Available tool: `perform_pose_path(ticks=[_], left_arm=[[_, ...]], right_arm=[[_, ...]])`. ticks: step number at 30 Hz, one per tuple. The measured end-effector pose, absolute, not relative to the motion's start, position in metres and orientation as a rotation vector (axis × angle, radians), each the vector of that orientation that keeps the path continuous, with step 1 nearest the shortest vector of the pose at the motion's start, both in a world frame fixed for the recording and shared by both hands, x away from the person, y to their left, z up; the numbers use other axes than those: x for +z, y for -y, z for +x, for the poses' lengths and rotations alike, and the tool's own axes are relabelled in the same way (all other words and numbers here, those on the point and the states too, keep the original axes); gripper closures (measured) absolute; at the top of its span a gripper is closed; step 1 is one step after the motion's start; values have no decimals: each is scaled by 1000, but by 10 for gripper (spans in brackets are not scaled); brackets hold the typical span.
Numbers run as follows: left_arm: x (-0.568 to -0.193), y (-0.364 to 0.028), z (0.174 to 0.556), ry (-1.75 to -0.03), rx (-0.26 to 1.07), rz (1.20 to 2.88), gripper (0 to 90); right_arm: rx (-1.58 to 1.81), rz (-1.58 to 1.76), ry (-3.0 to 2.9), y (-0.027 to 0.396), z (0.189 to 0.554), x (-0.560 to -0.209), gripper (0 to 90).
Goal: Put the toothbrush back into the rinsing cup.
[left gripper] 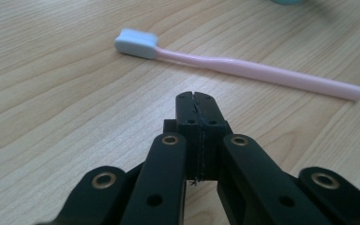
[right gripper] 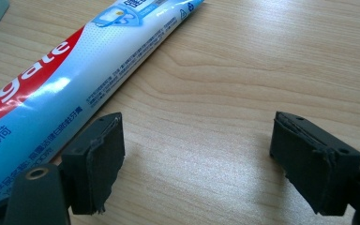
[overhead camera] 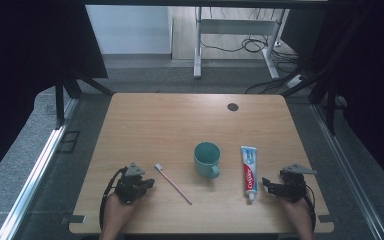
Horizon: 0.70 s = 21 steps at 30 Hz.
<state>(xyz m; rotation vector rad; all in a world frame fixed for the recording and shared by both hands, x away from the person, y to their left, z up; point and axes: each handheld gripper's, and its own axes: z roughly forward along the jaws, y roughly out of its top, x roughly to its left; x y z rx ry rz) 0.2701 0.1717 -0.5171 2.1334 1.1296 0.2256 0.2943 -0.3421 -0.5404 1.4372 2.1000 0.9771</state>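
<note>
toothbrush [left gripper: 243, 70] clear of shut left claw [left gripper: 198, 101], bare wood around

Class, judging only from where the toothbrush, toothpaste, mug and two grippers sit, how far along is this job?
Done: nothing visibly; the pink toothbrush and toothpaste tube lie flat on the table either side of the teal mug. In hand: nothing; the left gripper is shut on nothing just short of the toothbrush, and the right gripper is open beside the tube. Left: apparently all the handling, starting with a pick-up.
</note>
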Motion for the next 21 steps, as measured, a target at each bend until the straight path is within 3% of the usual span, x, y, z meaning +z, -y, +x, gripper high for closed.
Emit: perform_pose_path(ticks=[21], left_arm=[[-500, -122, 293, -1032, 144, 2193, 896]], right_arm=[[979, 1437, -2100, 342, 294, -540, 179]])
